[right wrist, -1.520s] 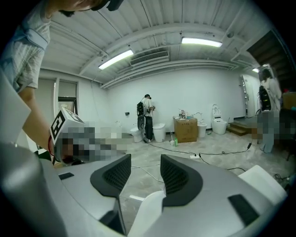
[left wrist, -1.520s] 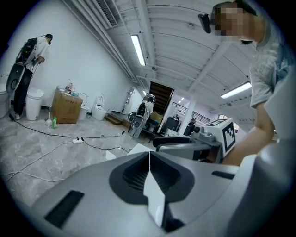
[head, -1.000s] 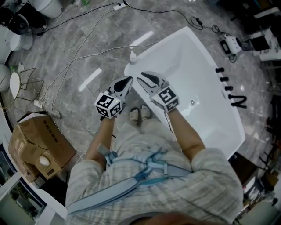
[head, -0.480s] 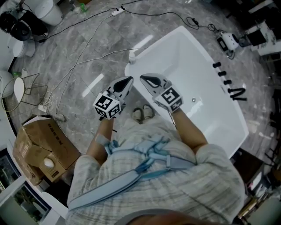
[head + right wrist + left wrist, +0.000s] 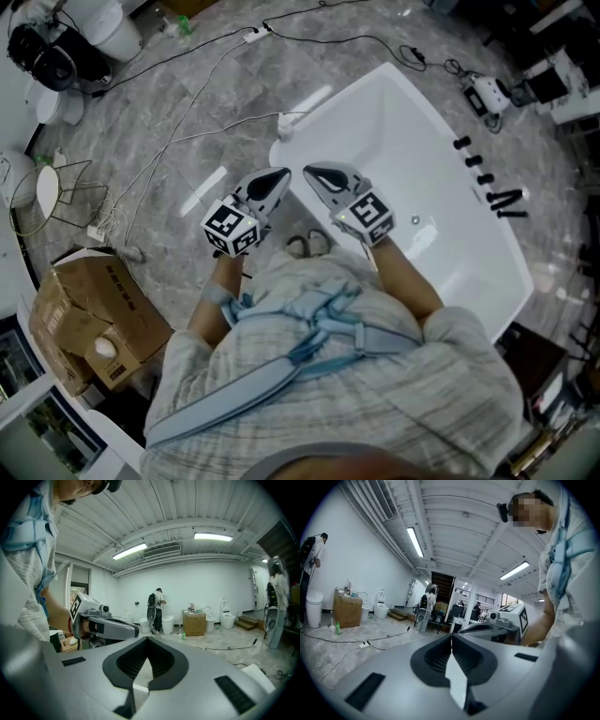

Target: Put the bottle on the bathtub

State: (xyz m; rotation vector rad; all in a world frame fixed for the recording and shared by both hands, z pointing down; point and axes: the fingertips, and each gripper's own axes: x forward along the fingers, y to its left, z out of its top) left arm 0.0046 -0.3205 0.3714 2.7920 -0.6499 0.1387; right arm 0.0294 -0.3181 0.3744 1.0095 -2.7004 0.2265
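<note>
Beside the white bathtub's point(image 5: 403, 122) left rim, the left gripper point(image 5: 274, 178) is held with its jaws pressed together and nothing gripped. A small white bottle point(image 5: 284, 122) is seen at the bathtub's far-left corner; whether it stands on the rim or on the grey stone floor point(image 5: 159, 225) cannot be told. The bottle is judged light, stiff and smooth, best taken round its body. The right gripper point(image 5: 315, 172), over the glossy basin, is likewise closed and empty.
</note>
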